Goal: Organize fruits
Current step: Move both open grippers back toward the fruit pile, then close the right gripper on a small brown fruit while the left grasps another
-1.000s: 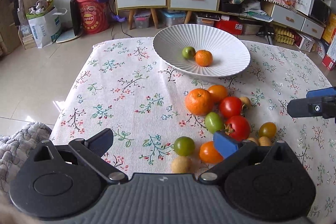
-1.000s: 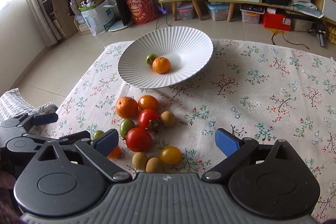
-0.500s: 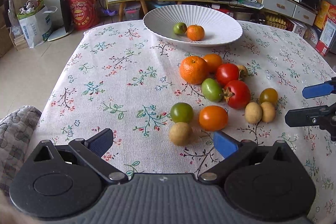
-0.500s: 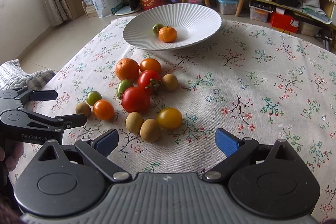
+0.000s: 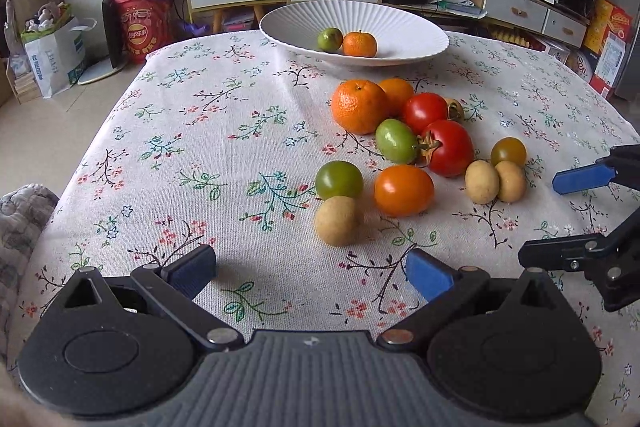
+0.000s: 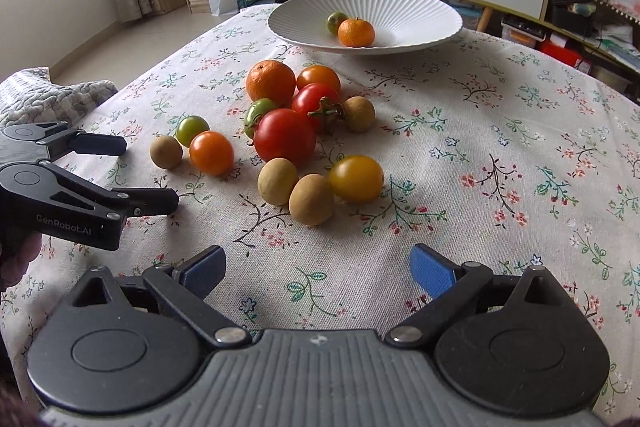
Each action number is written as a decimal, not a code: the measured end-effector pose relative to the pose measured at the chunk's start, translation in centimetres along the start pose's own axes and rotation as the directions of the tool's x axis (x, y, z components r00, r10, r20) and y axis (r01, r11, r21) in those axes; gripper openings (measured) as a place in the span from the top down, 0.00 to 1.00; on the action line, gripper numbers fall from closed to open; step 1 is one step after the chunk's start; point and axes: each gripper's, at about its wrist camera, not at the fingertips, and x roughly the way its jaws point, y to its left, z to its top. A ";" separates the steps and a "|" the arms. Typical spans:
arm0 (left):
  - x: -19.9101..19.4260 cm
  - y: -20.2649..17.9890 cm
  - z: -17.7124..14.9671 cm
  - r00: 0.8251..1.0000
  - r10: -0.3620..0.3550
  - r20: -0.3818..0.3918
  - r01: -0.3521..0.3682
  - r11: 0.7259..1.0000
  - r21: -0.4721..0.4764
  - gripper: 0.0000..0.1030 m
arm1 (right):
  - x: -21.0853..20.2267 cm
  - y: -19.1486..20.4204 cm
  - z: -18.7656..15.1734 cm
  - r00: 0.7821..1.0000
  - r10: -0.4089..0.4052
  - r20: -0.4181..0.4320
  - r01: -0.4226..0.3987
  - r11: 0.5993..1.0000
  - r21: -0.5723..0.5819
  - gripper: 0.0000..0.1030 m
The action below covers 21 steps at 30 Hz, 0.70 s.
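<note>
I am holding my left gripper (image 5: 310,269) and my right gripper (image 6: 318,265) low over the near edge of the worktop (image 5: 180,131), jaws of both spread wide and gripping nothing. Just ahead, most of the fruit is lying loose on the flowered cloth: a tan round fruit (image 5: 336,221) nearest my left jaws, a green one (image 5: 339,179) and an orange one (image 5: 403,189) behind it, then two red tomatoes (image 5: 450,147) and a large mandarin (image 5: 359,105). Farther back, the white bowl (image 5: 400,23) is holding only a small mandarin (image 5: 359,44) and a green fruit (image 5: 330,39). I am judging the sorting barely begun, with a dozen or so pieces left.
</note>
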 end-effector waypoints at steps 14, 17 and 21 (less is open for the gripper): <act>-0.3 -0.5 0.1 0.998 -0.058 0.033 0.057 0.998 0.029 0.28 | 0.1 0.8 0.4 0.998 -0.015 0.055 0.019 0.998 -0.065 0.42; -0.2 -0.4 0.3 0.998 -0.058 0.038 0.057 0.998 0.023 0.35 | 0.2 0.9 0.7 0.999 -0.007 0.051 0.010 0.998 -0.063 0.48; -0.1 -0.3 0.6 0.997 -0.057 0.043 0.056 0.998 0.015 0.45 | 0.3 0.9 0.9 0.999 0.007 0.047 -0.005 0.998 -0.057 0.56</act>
